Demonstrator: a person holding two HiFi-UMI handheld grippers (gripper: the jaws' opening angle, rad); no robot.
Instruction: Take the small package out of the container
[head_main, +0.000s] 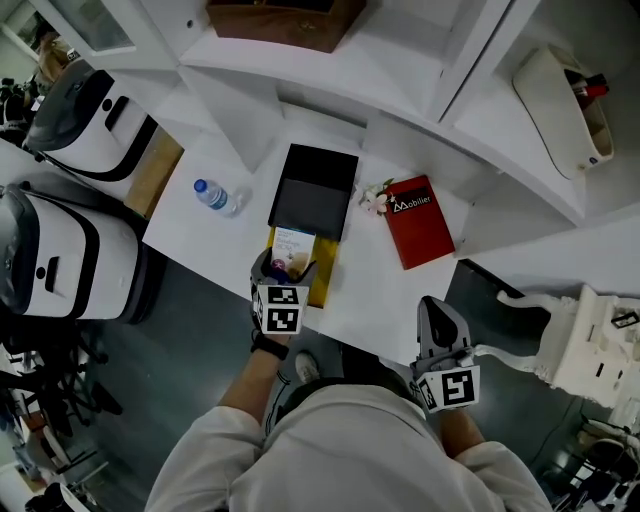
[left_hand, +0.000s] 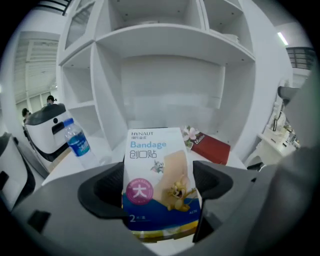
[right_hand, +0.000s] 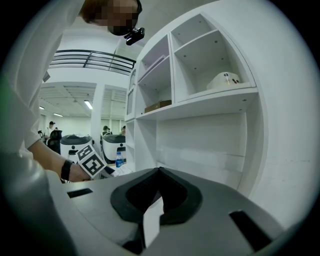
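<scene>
Fingers of the left gripper pinch the small package by its lower half at low centre of frame. It looks thin and may tilt or slip free. The right gripper is closed and empty. Beyond, the black container lies open.

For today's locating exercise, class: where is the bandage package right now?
The bandage package stands gripped between the fingers of the left gripper, in the head view over the yellow container near the black box.
</scene>
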